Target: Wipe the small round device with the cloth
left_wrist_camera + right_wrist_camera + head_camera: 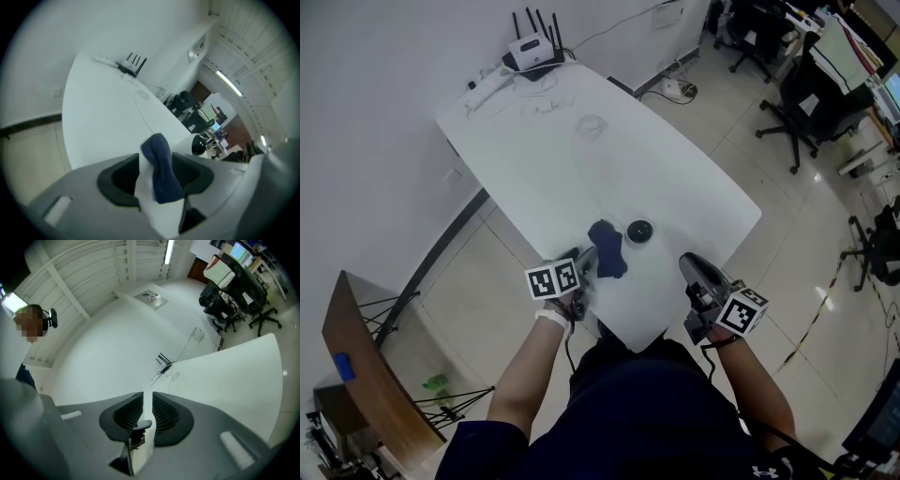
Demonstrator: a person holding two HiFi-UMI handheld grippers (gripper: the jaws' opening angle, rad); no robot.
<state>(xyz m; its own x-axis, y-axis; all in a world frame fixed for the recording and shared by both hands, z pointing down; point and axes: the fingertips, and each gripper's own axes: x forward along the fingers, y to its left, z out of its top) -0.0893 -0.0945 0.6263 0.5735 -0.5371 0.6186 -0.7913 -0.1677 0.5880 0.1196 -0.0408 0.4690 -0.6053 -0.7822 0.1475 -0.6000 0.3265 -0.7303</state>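
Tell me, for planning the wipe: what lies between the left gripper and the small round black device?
A crumpled dark blue cloth, its near end between the left gripper's open jaws; clearest in head view.

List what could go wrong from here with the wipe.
1. The left gripper stands open around the blue cloth, so lifting now would probably leave the cloth behind.
2. Nothing holds the small round device on the table; a wiping push may just slide it away.
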